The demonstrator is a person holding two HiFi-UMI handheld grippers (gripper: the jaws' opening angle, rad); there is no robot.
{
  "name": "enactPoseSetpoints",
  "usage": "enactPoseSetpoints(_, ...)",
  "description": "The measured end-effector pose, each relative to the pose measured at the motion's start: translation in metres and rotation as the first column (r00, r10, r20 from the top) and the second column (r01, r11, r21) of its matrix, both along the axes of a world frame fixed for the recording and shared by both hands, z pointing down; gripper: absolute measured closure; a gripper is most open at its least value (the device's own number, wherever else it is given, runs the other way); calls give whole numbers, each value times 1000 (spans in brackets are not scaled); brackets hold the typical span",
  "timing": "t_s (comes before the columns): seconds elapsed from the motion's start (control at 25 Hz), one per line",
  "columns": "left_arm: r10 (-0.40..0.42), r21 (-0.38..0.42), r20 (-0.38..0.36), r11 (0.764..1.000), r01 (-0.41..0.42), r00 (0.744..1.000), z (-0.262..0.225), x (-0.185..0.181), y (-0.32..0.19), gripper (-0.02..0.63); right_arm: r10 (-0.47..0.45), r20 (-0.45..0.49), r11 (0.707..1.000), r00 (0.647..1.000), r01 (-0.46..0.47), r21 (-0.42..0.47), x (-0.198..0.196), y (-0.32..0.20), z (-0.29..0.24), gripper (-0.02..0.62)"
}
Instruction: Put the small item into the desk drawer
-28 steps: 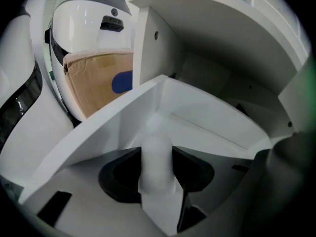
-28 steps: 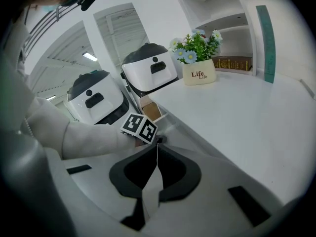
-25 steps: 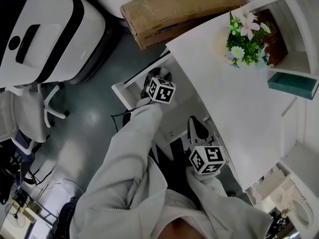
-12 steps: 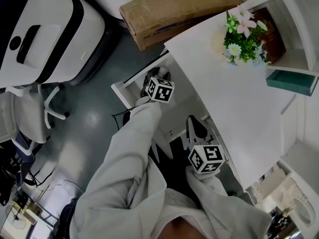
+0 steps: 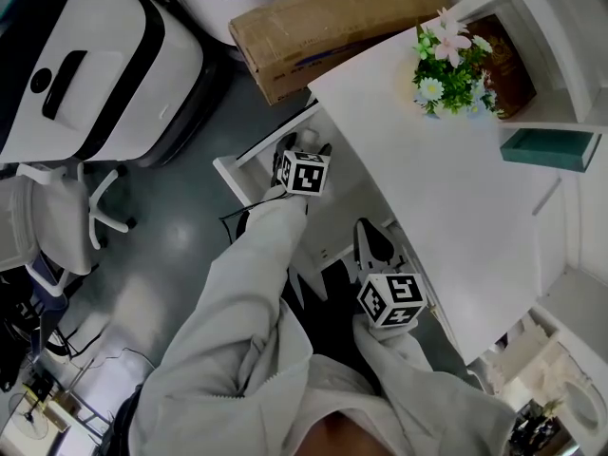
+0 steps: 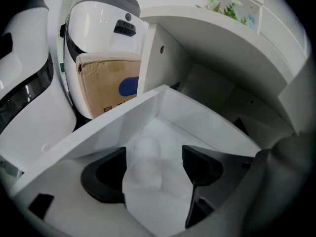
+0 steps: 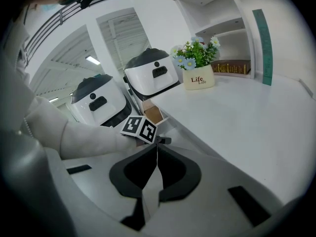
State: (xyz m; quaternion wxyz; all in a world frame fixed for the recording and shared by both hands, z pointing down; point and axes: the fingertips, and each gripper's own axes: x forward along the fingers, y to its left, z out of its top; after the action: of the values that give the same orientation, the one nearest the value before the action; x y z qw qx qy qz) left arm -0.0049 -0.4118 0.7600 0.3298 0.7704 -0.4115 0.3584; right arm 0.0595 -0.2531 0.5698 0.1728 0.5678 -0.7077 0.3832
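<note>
Nearest, holding right gripper (image 7: 157, 152) pressed together, empty, beside the bench (image 5: 446, 188) edge. Farther out, opening left gripper (image 6: 154, 154) jaws inside the open drawer (image 6: 197, 117), with pale small item (image 6: 146, 164) loose between them. Beyond, flowers (image 5: 446, 60) on the bench.

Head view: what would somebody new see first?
The bright flowers stand out on the white desk, top right. Below the desk's edge, the left tool hangs over the open drawer, its jaws opening with a small white item between them.
</note>
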Motion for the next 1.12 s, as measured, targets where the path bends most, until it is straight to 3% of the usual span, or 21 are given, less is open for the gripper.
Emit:
enactPoseSetpoints(0.28,-72,17,-69,997,73,995,-35,1,4,245,-14,20,999,1000,13,46,0,3,-12,561)
enactPoseSetpoints(0.52,-168,44,-137,983,175,976,-71,-4,13,245,-31,34,995,999,28,95,5,9,-25,561)
enactPoseSetpoints(0.76,-266,65,-227,956,287,937,-112,-7,22,245,-56,47,988,997,48,149,11,16,-40,561)
enactPoseSetpoints(1.12,-328,121,-360,912,393,873,-170,-14,47,247,-73,55,977,996,61,207,27,33,-56,563)
